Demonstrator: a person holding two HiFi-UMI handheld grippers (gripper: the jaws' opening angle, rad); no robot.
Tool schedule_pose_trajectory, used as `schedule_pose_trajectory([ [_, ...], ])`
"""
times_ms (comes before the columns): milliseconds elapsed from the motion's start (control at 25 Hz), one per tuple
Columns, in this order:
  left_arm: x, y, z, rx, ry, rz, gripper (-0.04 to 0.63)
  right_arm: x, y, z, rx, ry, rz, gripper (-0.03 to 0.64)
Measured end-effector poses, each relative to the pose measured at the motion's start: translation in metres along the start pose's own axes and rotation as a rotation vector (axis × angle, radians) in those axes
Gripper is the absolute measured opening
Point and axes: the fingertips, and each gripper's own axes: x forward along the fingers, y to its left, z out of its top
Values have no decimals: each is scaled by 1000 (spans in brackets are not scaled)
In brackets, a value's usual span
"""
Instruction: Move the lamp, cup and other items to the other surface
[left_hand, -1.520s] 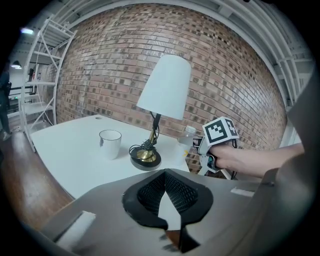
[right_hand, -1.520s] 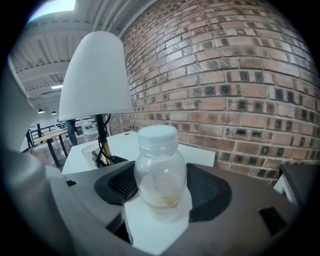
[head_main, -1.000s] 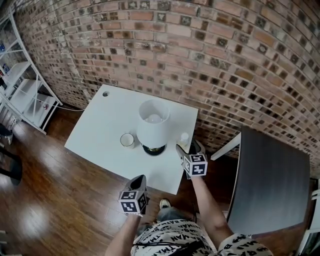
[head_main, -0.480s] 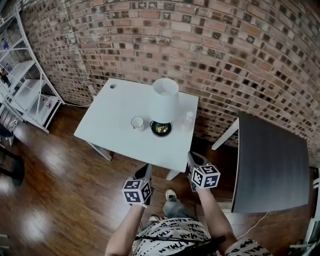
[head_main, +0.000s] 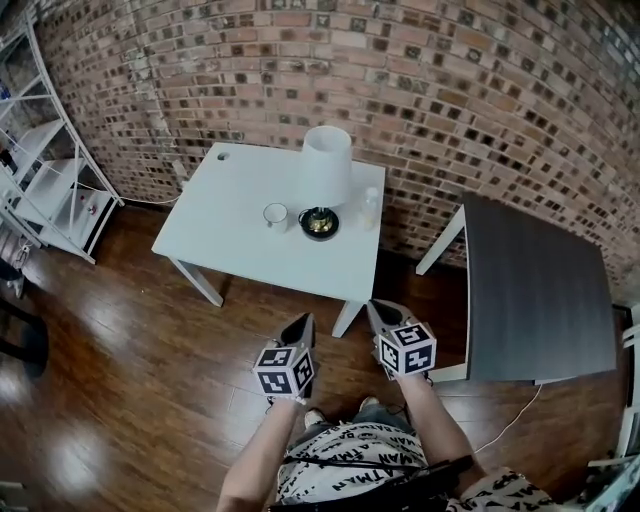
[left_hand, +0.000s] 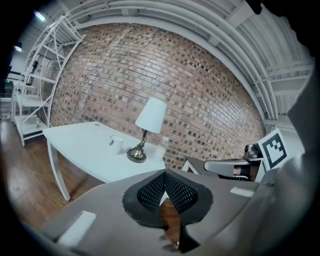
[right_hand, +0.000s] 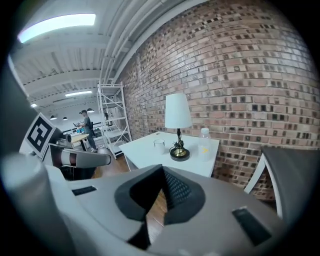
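- Standing grouped toward the far right corner of the white table (head_main: 225, 235), close to the brick wall (head_main: 450, 90): lamp (head_main: 325, 170), cup (head_main: 275, 214) and clear bottle (head_main: 371, 208).
- Carrying none of the three: dark table (head_main: 535, 290) at right. Fits either all awaiting the crossing or all already landed.
- Lamp upright, long axis vertical, shade up, base flat; cup left of it, mouth up.
- Held well off the table's near edge: left gripper (head_main: 302, 325) and right gripper (head_main: 378, 312), fingers (left_hand: 152, 192) of both pressed together on nothing.
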Motion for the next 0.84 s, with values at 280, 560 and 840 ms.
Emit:
schedule_pose_trajectory([
  [280, 2, -31, 3, 26, -15, -20, 0, -23, 0, -4, 46, -20, 15, 2],
  [560, 7, -55, -1, 32, -9, -25, 0, -39, -24, -8, 83, -35, 5, 2],
  [840, 16, -73, -2, 31, -12, -15, 0, -44, -34, -2, 84, -57, 35, 2],
])
